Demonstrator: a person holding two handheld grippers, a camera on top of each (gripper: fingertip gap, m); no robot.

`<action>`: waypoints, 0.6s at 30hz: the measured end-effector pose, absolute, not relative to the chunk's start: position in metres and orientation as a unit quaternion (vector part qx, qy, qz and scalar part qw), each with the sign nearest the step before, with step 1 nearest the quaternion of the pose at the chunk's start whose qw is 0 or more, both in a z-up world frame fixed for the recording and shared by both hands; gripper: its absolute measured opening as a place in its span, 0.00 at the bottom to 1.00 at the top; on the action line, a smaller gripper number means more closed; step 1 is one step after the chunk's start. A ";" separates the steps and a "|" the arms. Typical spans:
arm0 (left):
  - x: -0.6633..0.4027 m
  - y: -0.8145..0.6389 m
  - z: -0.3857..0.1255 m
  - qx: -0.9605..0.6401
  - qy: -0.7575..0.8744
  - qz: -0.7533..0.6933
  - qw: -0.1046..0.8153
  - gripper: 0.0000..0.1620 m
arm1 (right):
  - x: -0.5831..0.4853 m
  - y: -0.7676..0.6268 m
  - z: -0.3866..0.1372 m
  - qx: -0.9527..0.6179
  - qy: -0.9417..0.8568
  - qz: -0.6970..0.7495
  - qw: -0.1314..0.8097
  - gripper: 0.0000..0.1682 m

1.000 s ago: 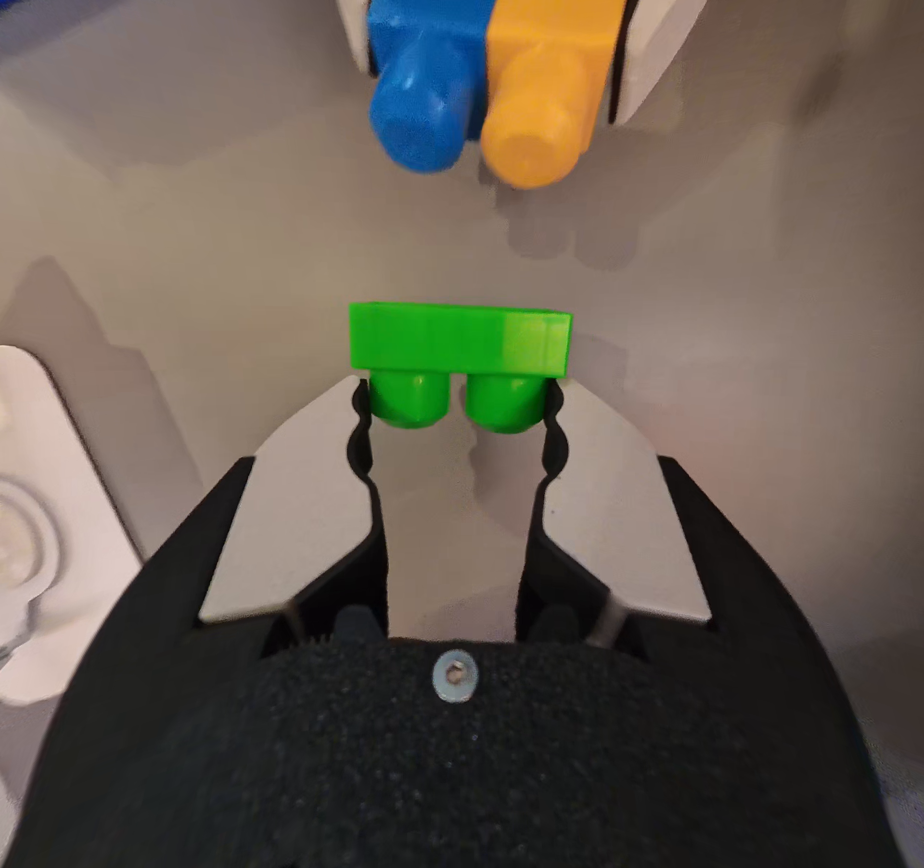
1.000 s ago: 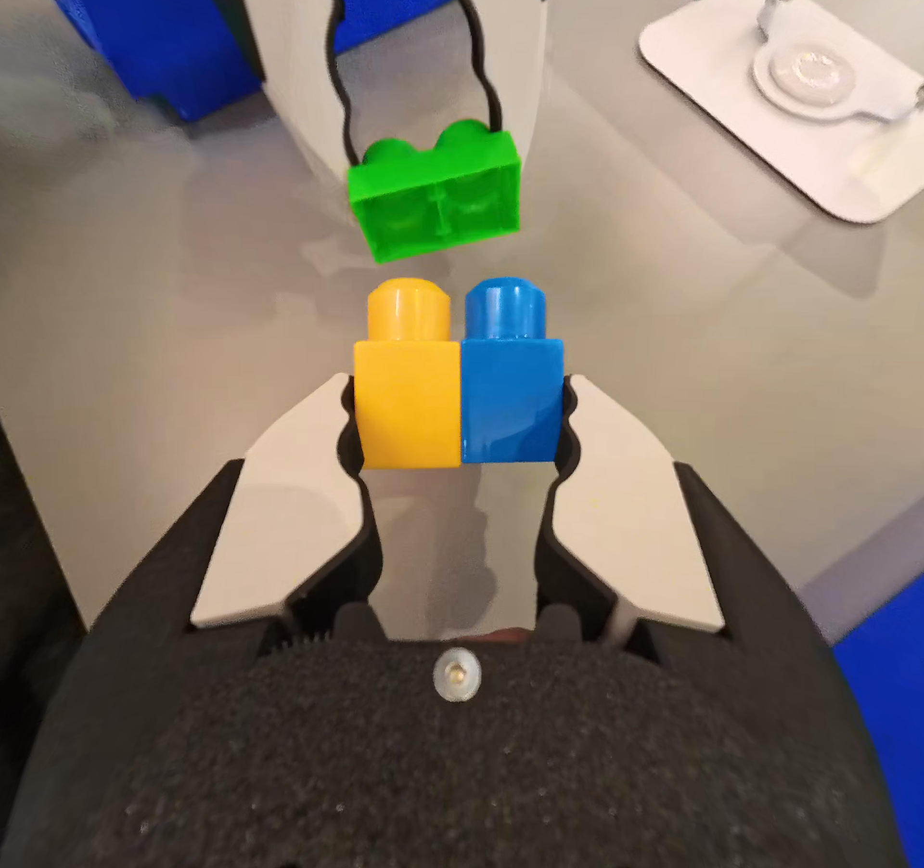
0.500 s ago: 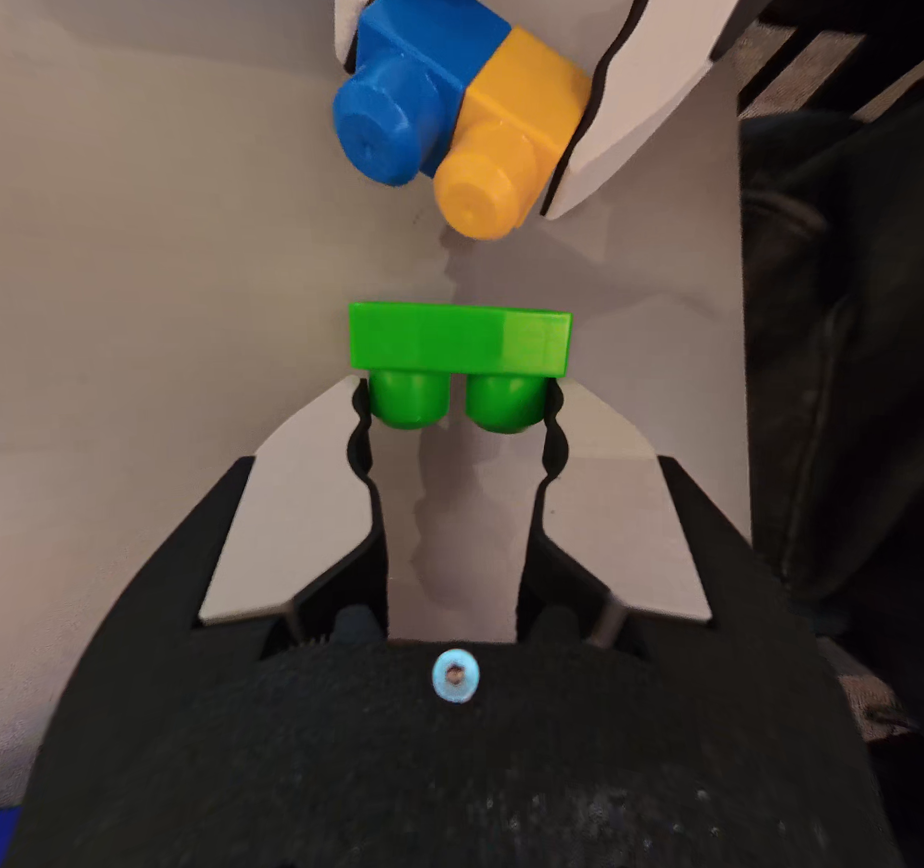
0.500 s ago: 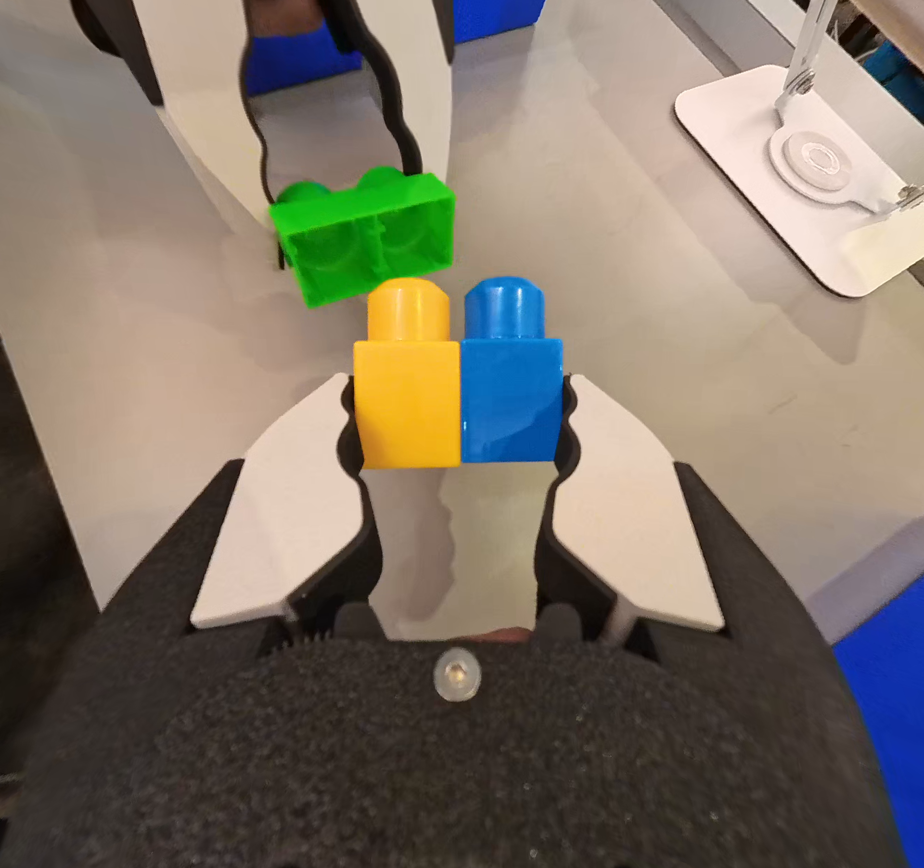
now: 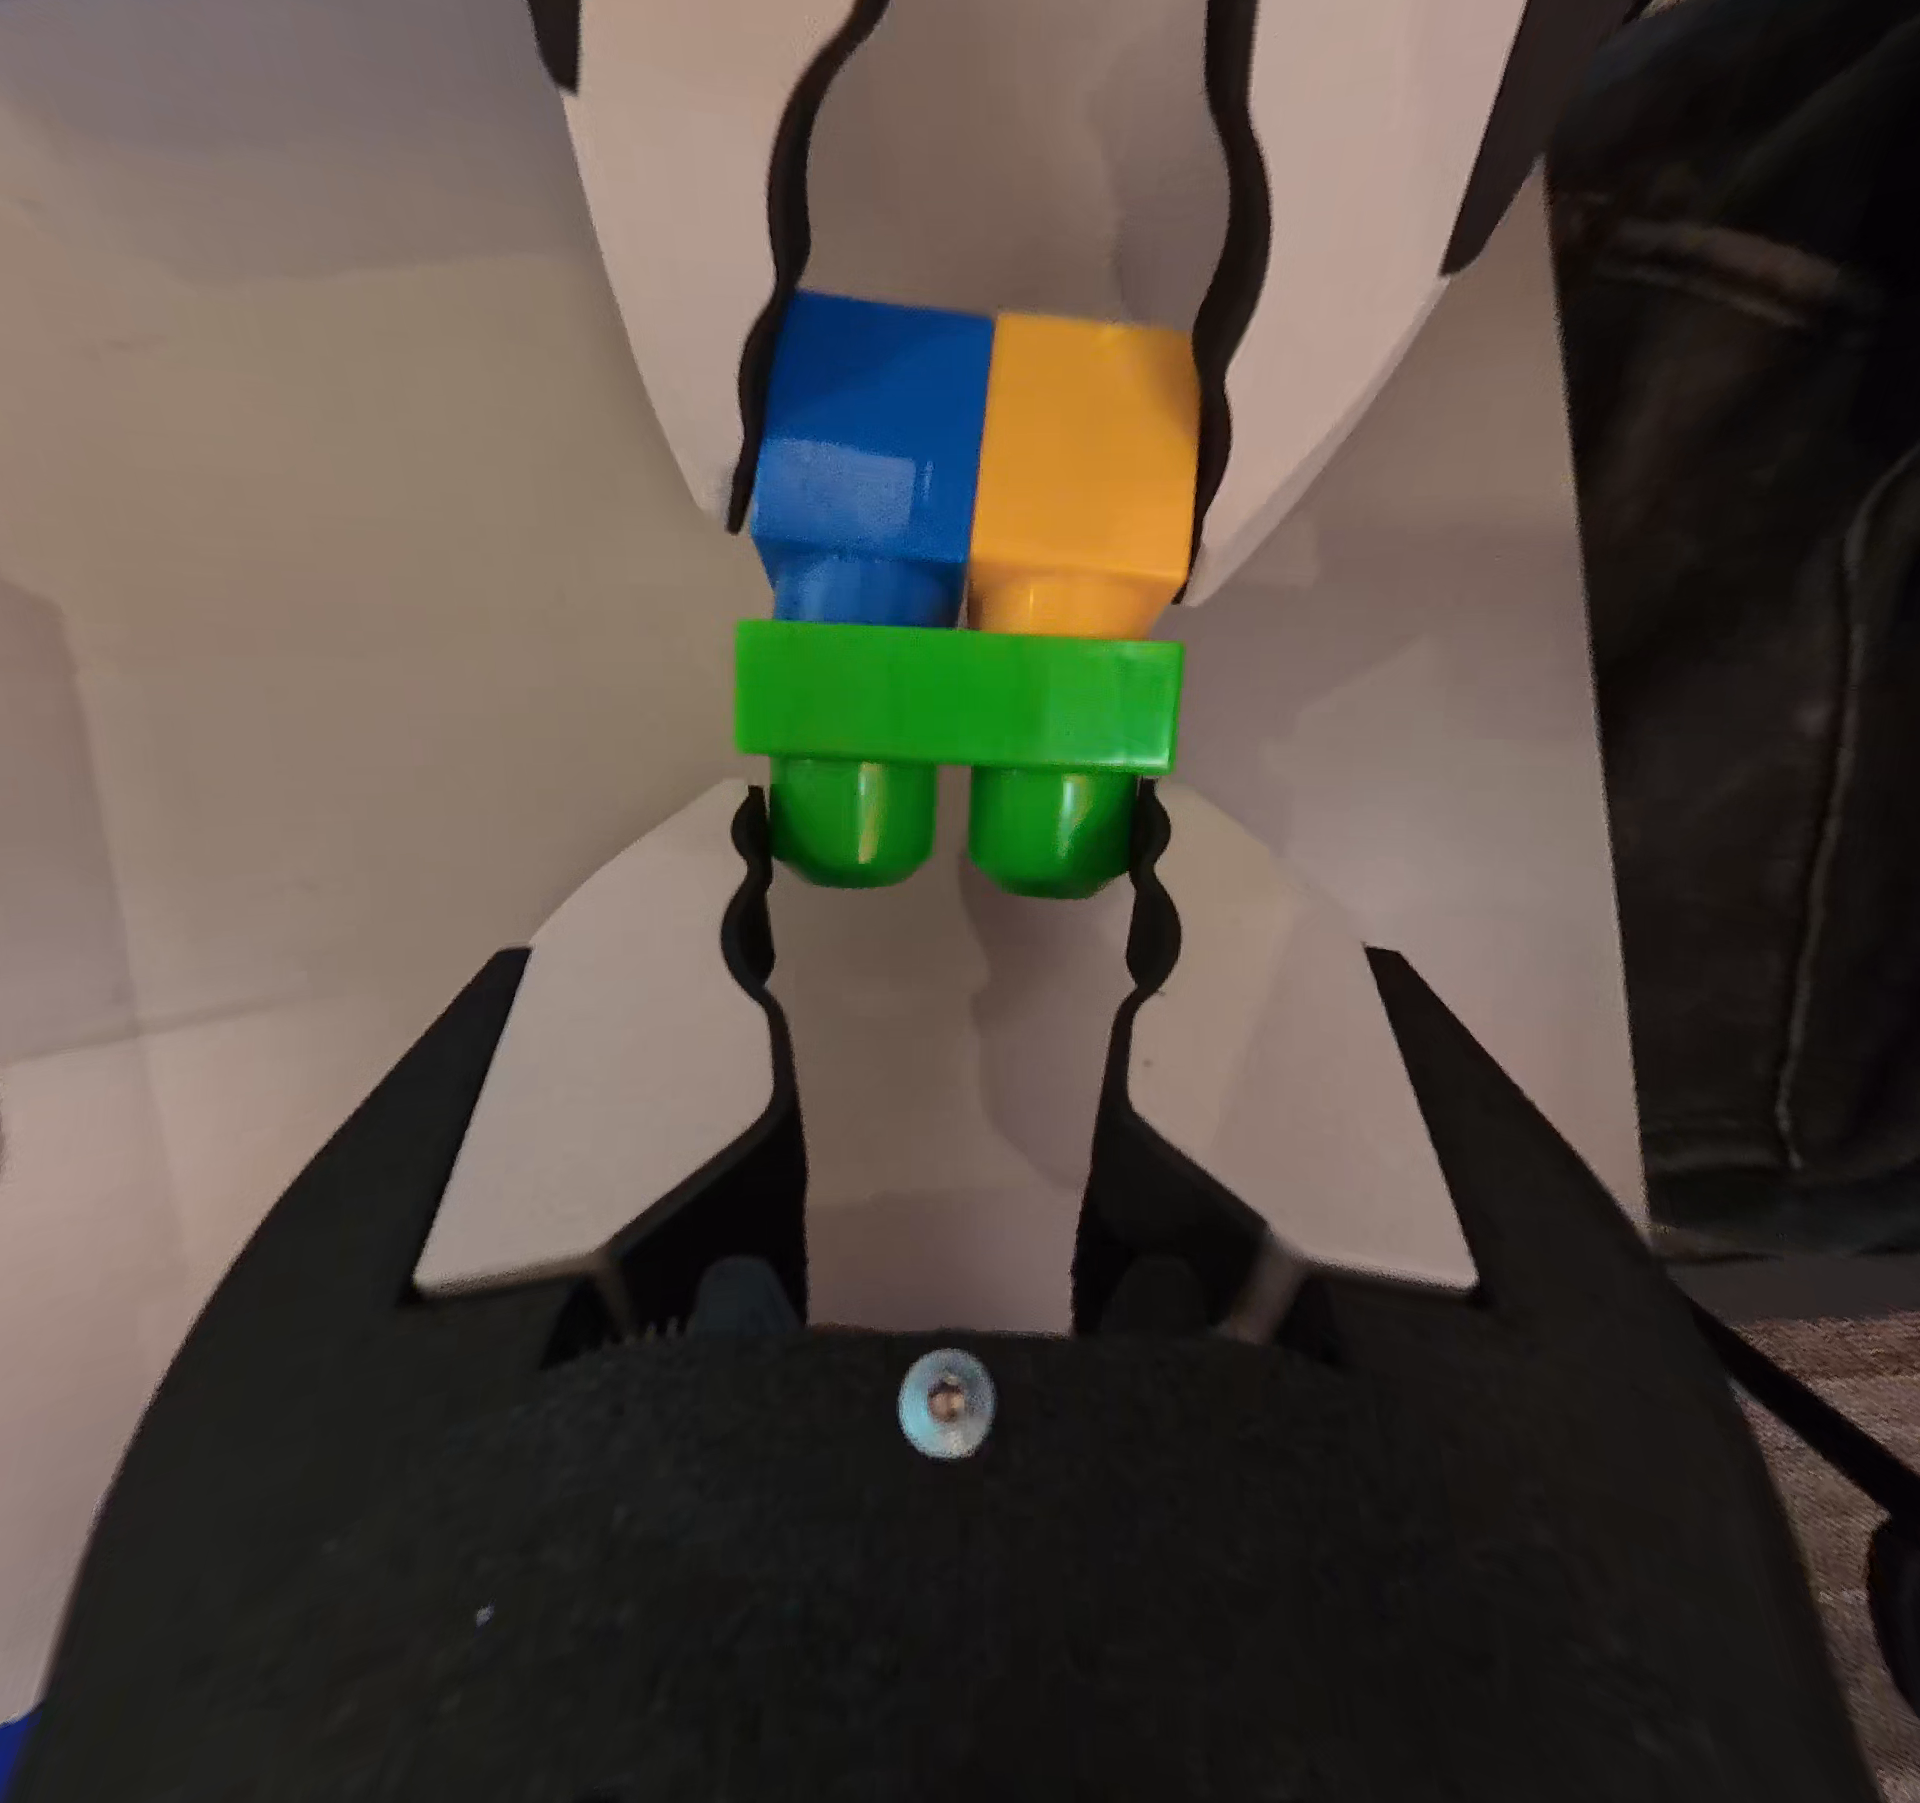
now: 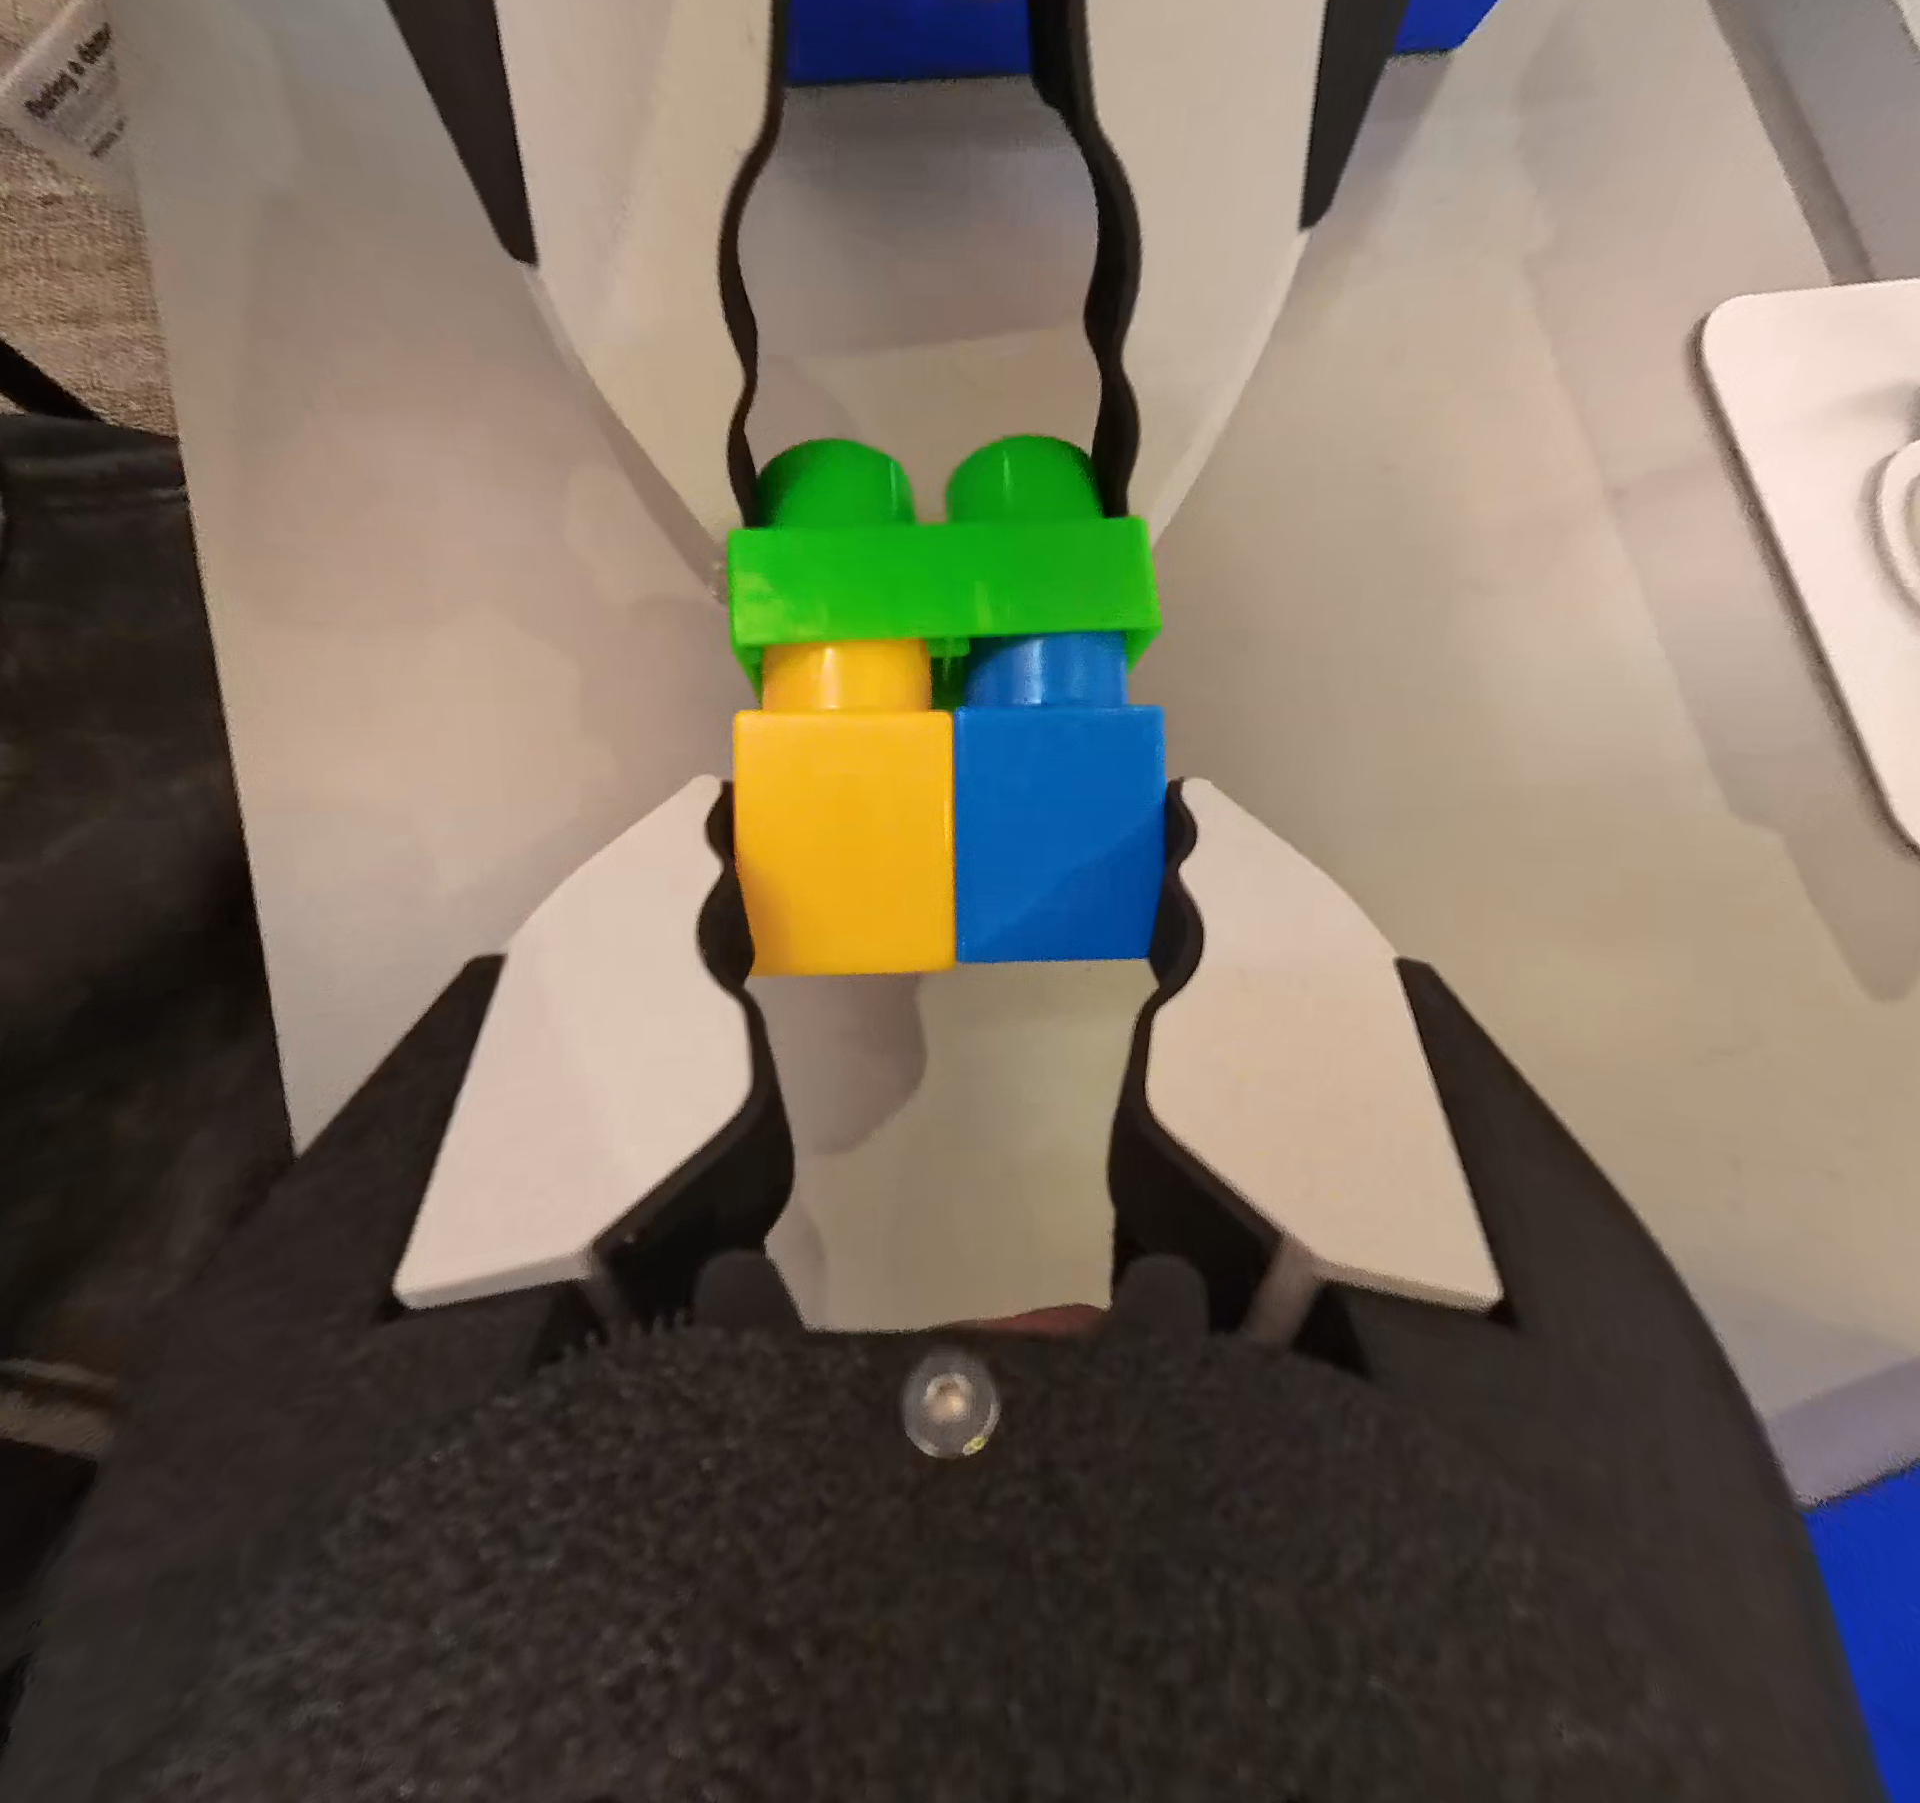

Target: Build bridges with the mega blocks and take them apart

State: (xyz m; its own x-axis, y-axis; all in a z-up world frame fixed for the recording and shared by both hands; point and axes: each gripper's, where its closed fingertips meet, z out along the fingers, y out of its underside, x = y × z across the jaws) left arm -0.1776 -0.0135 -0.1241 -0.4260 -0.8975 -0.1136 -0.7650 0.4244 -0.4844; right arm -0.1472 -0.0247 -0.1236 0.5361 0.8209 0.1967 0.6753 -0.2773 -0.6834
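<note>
Two tongs (image 5: 951,823) (image 6: 951,870) press green block (image 5: 956,704) onto yellow-blue pair (image 6: 945,839).

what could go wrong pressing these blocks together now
The left tongs pinch the green block only by its studs, so a push may tip it.
The yellow block and blue block sit side by side, unjoined, in the right tongs; uneven pressure could split them.

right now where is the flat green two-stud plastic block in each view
Left wrist view: the flat green two-stud plastic block sits at centre, studs toward the camera, gripped by the left gripper.
Right wrist view: it sits just above centre, studs pointing away.
Shared landmark: the yellow block and blue block, side by side in the right gripper, meet the green block's underside.
</note>
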 end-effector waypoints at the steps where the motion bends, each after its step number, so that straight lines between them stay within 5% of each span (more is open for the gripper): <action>1: -0.177 -0.012 -0.124 -0.503 0.826 -0.177 0.183 0.41 | -0.147 -0.023 -0.123 -0.791 -0.472 0.093 0.378 0.45; 18: -0.167 -0.015 -0.146 -0.499 0.821 -0.189 0.203 0.40 | -0.149 -0.022 -0.134 -0.782 -0.480 0.111 0.382 0.45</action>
State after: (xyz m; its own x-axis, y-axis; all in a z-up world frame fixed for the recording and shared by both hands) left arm -0.1666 -0.0152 -0.1457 -0.4198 -0.8960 -0.1444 -0.7431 0.4307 -0.5122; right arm -0.1487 -0.0222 -0.1341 0.5154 0.8350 0.1929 0.6652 -0.2479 -0.7043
